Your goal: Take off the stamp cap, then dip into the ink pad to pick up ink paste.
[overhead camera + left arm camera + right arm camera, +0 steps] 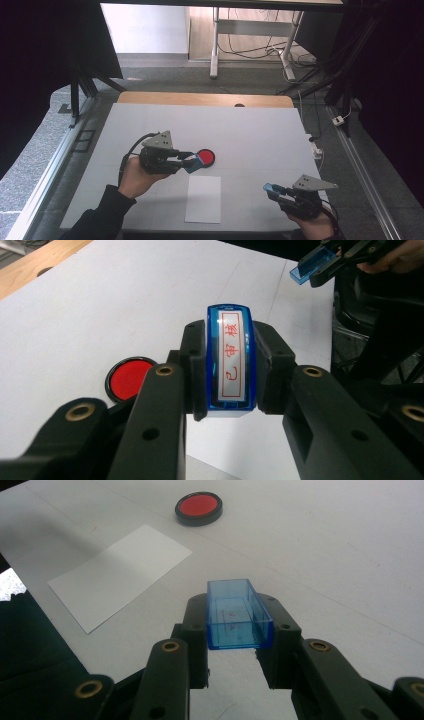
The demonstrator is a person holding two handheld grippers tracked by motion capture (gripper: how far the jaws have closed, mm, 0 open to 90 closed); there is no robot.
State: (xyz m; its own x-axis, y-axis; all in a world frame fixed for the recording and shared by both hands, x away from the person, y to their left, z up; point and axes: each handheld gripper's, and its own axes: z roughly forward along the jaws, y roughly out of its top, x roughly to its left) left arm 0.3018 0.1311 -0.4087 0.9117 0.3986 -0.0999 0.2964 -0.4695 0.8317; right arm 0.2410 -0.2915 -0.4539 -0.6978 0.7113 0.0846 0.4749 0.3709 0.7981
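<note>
My left gripper (189,161) is shut on a blue stamp (230,360) whose white label bears red characters; it hovers just left of the round red ink pad (206,158) in its black case. The pad also lies at the lower left past the jaws, ink pad (128,378). My right gripper (272,189) is shut on the stamp's clear blue cap (238,614), held above the table near the front right; the same cap (314,265) shows far off in the left gripper view. A white sheet of paper (203,198) lies between the hands, near the front edge.
The white table mat (250,130) covers a wooden tabletop whose far edge (205,99) shows. Table legs and cables stand on the floor beyond. Dark frames flank both sides.
</note>
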